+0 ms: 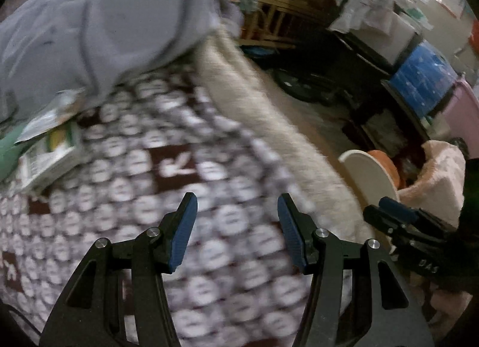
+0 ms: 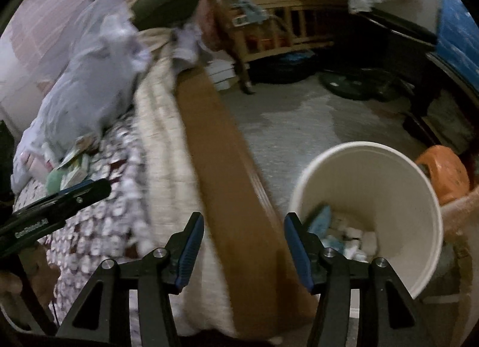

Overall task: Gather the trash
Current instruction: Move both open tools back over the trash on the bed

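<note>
My left gripper [image 1: 237, 233] is open and empty above a brown-and-white patterned bedspread [image 1: 167, 227]. Trash lies at the far left of the bed: a printed paper packet [image 1: 49, 157] with a silver wrapper [image 1: 45, 121] on top and something green [image 1: 7, 152] beside it. My right gripper [image 2: 244, 252] is open and empty over the bed's wooden side rail [image 2: 227, 173]. A white bin [image 2: 371, 206] stands on the floor just to its right, with several pieces of trash [image 2: 344, 236] inside. The trash pile also shows in the right wrist view [image 2: 70, 167].
A grey-blue blanket [image 1: 89, 23] is heaped at the head of the bed. A cream fleece cover [image 1: 269, 119] hangs over the bed's edge. A wooden shelf [image 2: 278, 26], blue storage boxes [image 1: 422, 77], an orange bag [image 2: 446, 176] and a pink cushion [image 1: 440, 173] crowd the floor.
</note>
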`<move>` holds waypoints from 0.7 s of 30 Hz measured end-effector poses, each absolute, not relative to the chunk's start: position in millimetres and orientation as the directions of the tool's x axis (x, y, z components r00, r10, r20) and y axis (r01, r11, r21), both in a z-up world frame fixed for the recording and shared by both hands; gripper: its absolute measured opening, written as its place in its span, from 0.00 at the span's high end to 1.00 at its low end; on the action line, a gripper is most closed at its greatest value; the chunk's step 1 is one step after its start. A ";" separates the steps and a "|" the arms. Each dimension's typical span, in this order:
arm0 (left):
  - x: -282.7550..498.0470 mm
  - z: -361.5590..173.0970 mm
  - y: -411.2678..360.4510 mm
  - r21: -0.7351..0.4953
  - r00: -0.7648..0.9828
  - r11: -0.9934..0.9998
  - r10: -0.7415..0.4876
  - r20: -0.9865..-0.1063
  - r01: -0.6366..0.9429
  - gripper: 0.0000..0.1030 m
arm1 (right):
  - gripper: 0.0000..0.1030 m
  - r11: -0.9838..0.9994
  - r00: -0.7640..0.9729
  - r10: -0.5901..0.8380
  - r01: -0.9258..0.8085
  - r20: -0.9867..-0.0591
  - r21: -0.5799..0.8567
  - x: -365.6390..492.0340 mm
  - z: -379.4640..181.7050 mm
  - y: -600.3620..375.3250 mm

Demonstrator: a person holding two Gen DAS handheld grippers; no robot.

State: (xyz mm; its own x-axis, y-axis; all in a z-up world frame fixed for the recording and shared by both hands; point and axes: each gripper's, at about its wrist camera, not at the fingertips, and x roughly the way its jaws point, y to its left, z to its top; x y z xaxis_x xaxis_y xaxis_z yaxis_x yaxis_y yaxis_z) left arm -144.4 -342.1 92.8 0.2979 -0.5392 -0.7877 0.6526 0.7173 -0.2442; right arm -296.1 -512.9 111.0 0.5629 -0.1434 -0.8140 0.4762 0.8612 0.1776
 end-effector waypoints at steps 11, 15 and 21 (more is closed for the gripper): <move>-76.2 71.9 -221.4 -0.183 0.427 0.864 -0.403 -0.810 0.468 0.47 | 0.45 0.930 0.584 -0.033 0.316 -0.811 0.190 -228.0 111.3 -443.4; -30.4 65.4 -171.4 -0.189 0.473 0.916 -0.350 -0.809 0.355 0.47 | 0.44 0.946 0.578 -0.005 0.267 -0.816 0.183 -206.7 108.2 -420.4; 28.0 50.6 -133.0 -0.223 0.484 0.945 -0.314 -0.816 0.237 0.47 | 0.44 0.957 0.570 0.025 0.223 -0.821 0.184 -189.1 104.2 -400.3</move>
